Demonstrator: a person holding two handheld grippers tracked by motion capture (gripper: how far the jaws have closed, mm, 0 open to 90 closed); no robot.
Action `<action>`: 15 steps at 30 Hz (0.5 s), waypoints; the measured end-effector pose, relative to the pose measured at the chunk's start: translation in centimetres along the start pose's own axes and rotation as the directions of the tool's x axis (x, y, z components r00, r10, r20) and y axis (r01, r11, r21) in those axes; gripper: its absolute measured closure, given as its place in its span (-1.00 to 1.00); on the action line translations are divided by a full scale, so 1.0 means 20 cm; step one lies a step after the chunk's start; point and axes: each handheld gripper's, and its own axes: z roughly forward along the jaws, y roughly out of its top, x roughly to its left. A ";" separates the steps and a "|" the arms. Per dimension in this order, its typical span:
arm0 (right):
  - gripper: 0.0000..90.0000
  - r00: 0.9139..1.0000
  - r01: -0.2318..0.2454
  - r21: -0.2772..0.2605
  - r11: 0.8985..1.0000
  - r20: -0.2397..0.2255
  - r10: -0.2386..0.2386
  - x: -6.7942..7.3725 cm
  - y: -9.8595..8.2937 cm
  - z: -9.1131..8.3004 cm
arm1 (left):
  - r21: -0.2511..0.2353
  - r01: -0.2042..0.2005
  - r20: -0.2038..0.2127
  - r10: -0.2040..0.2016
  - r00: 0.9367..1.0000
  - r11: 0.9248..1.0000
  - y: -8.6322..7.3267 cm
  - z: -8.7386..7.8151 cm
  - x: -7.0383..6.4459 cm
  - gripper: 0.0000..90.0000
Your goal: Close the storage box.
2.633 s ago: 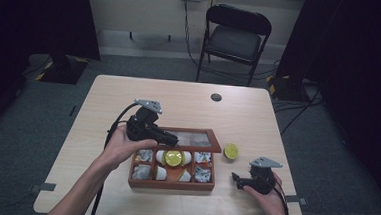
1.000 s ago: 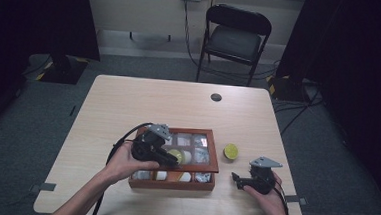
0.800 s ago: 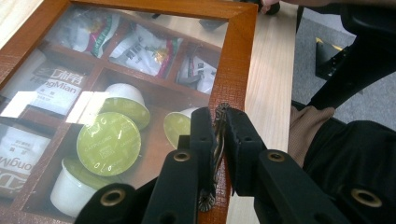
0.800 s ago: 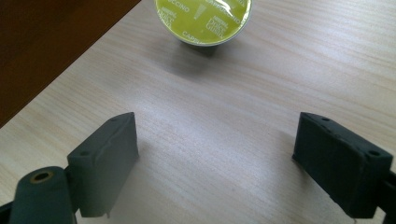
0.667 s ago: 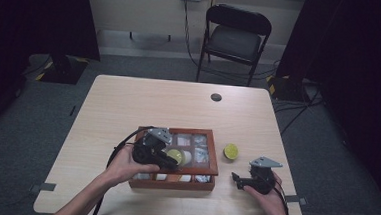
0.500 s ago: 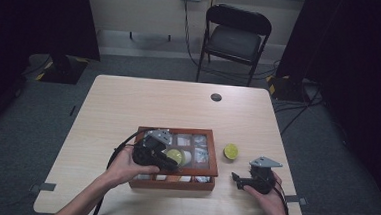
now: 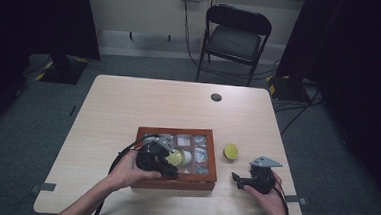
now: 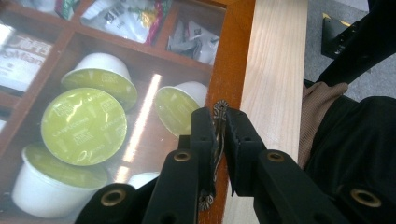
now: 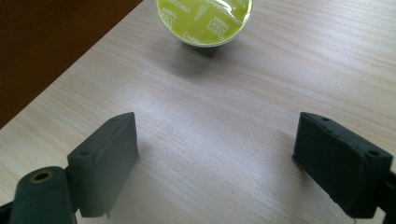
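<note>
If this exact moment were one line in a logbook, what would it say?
left gripper: shut on lid latch of wooden box | right gripper: open, resting on table | capsule: outside box

The pale wooden table (image 7: 128,108) looked matt, its fine straight grain plain under the right gripper (image 9: 229,158), whose black plastic jaws were dull and slightly grainy. The reddish-brown wooden box (image 7: 174,181) had a smooth, satin frame, and its clear lid pane (image 8: 140,135) was glossy, throwing back a bright streak of light. Under it, white plastic capsules with shiny lime-green foil tops (image 8: 84,126) gleamed beside crinkly glossy sachets (image 8: 126,16). The left gripper (image 8: 219,140) showed matt black plastic with brass-coloured metal inserts, pinched on a small ornate metal clasp (image 8: 219,109), dull and tarnished-looking. The lone lime-green foil-topped capsule (image 9: 204,18) shone on the table.
</note>
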 end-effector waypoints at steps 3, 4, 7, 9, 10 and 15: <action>-0.71 1.000 0.003 -0.001 1.000 -0.001 -0.003 0.00 0.00 0.00 | 0.024 0.007 -0.018 -0.007 1.000 1.000 0.00 0.03 -0.01 0.83; -0.71 1.000 0.005 0.001 1.000 -0.001 -0.005 0.00 0.00 0.00 | 0.030 0.011 -0.026 -0.011 1.000 0.999 0.00 0.03 -0.01 0.83; -0.71 1.000 0.007 0.001 1.000 0.001 -0.007 -0.01 0.00 0.00 | 0.017 0.022 -0.005 -0.022 1.000 1.000 -0.01 0.03 0.00 0.83; -0.71 1.000 0.007 0.001 1.000 0.001 -0.007 -0.01 0.00 0.00 | 0.018 0.019 -0.016 -0.019 1.000 1.000 -0.02 0.04 -0.01 0.83; -0.71 1.000 0.006 0.001 1.000 0.001 -0.006 -0.01 0.00 0.00 | 0.019 0.020 -0.020 -0.019 1.000 1.000 -0.02 0.04 -0.01 0.83; -0.71 1.000 0.005 0.001 1.000 0.001 -0.005 -0.01 0.00 0.00 | 0.001 0.029 -0.002 -0.029 1.000 1.000 -0.03 0.04 0.00 0.83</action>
